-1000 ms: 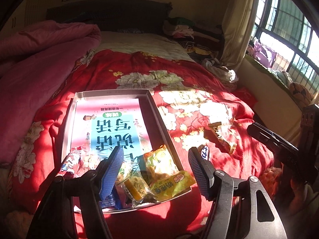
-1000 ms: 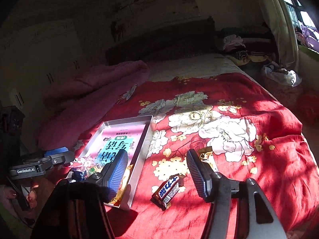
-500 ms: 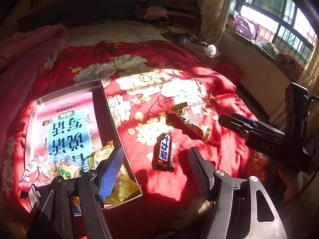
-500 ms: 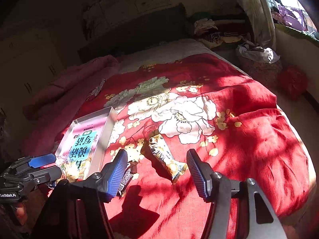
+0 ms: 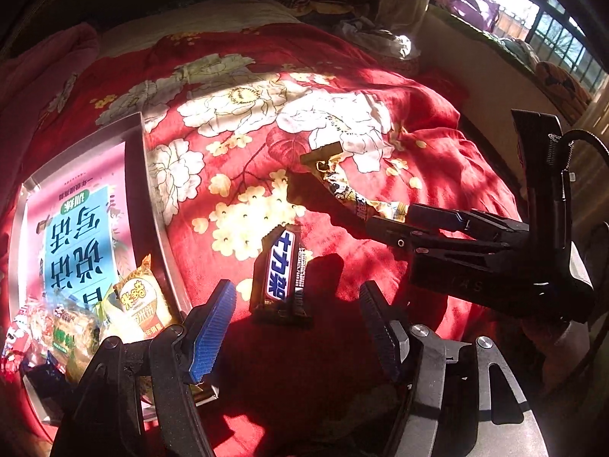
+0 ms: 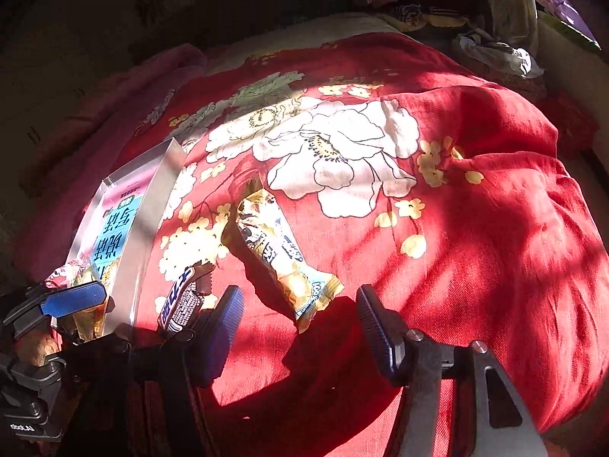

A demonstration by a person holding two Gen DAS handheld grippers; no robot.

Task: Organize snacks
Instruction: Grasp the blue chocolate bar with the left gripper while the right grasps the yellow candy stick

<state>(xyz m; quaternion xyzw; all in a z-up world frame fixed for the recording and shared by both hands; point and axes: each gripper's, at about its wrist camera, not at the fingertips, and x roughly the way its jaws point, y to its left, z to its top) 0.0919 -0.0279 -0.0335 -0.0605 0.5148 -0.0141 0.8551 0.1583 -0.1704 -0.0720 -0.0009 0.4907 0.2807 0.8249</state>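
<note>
Since the earlier frames, both grippers have been brought lower and nearer to the two snacks left on the red flowered quilt (image 5: 437, 160), and the tray (image 5: 152, 205) has been pushed toward the left edge of the left wrist view.

The left gripper (image 5: 298, 327) is held with its jaws wide apart and nothing between the pads; the chocolate bar (image 5: 281, 270) is seen lying flat on the quilt just ahead of the gap, untouched. The right gripper (image 6: 300, 323) is likewise spread wide and empty, with the near end of the yellow wrapped bar (image 6: 278, 247) lying just in front of its opening, not gripped.

The two bars are seen apart from each other on the quilt, beside the tray's right wall. Inside the tray, a pink and blue booklet (image 5: 80, 236) is laid flat, and several snack packets (image 5: 141, 301) are piled at its near end.
</note>
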